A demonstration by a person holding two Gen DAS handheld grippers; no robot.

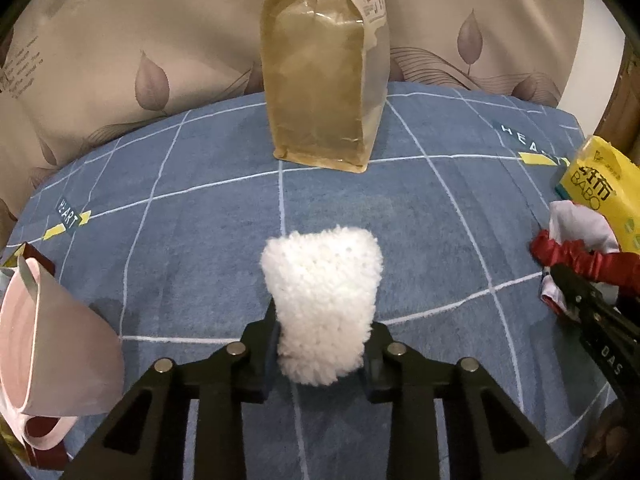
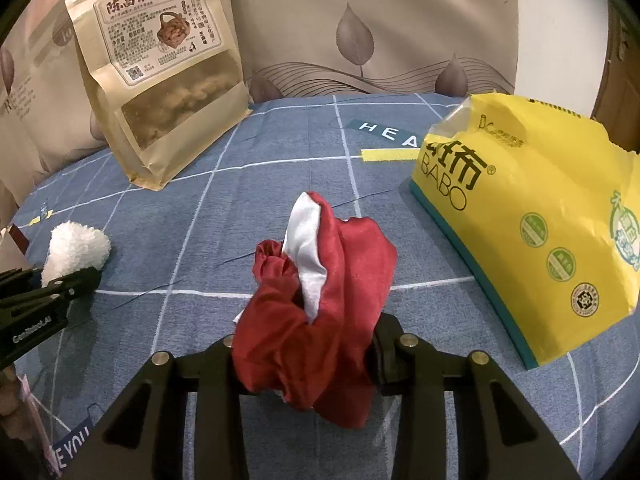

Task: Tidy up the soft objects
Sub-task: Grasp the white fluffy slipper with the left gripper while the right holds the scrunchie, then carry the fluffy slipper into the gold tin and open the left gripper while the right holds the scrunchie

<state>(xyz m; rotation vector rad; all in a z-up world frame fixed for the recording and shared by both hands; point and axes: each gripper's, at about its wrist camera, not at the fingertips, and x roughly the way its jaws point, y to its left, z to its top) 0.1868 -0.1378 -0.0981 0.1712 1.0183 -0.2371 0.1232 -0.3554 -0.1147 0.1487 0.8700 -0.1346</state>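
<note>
Fluffy white knitted cloth (image 1: 322,304), thick and loopy, sits low in the centre of the left wrist view, pinched between the black jaws of the left gripper (image 1: 323,344), its wider end fanning out over the blue checked bedcover (image 1: 180,200). Satiny red and white fabric (image 2: 316,292), crumpled into loose folds, fills the lower centre of the right wrist view, where the right gripper (image 2: 308,354) is clamped on it. Both bundles lie near each other on the bedcover, the white one at the left edge of the right wrist view. Behind them a tan paper snack bag (image 2: 160,76) stands upright against a beige leaf-print pillow (image 2: 360,24). A glossy yellow tissue pack (image 2: 532,220) lies at the right, and a pink paper bag (image 1: 52,344) gapes at the lower left of the left wrist view.
</note>
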